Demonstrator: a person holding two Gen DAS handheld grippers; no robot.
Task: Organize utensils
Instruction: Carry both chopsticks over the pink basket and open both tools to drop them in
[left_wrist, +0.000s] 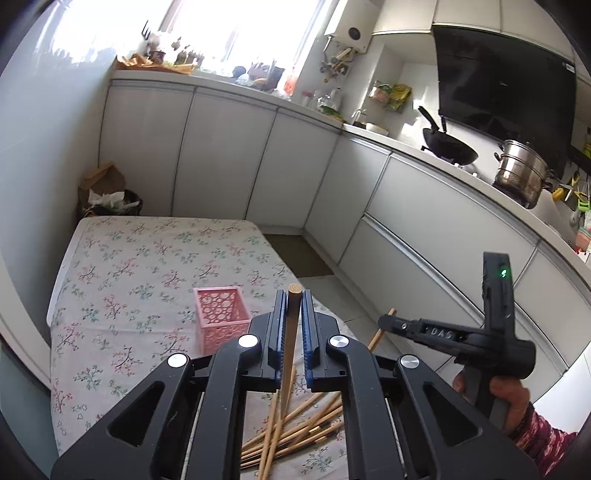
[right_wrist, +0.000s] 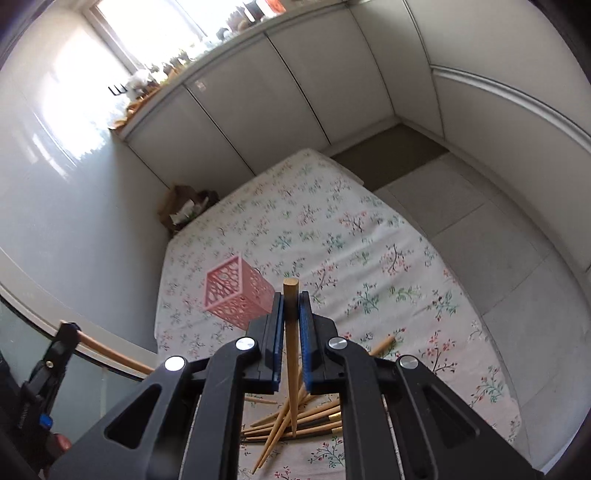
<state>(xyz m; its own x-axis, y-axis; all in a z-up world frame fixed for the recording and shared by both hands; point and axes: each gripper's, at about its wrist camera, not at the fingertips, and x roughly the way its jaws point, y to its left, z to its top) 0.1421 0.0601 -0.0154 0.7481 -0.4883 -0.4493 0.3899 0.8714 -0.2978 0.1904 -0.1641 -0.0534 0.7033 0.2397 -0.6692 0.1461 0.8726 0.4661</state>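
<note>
Floral cloth covers the table (left_wrist: 110, 258), the biggest surface in view, with white cabinets (left_wrist: 229, 155) behind it from nine to three o'clock. On that cloth, just left of centre in the left wrist view, stands the pink lattice basket (left_wrist: 221, 317), upright and open at the top; in the right wrist view it sits at about ten o'clock from the fingers (right_wrist: 236, 295). Nearer the cameras, at six o'clock, lies a loose, crossed pile of chopsticks (left_wrist: 295, 421) (right_wrist: 295, 421).

Smallest are the held pieces. The left gripper (left_wrist: 294, 317) is clamped narrow on one wooden chopstick (left_wrist: 291, 332), its blunt end poking out past the fingertips. The right gripper (right_wrist: 291, 317) is likewise pinched on a single chopstick (right_wrist: 291, 350), tapered tip hanging over the pile.

The step in hand looks like carrying each stick to the basket. To do it well, I would bring one gripper at a time over the opening, tilt the stick close to vertical, lower the trailing end inside the rim before letting go, and keep the two tools from crossing.
</note>
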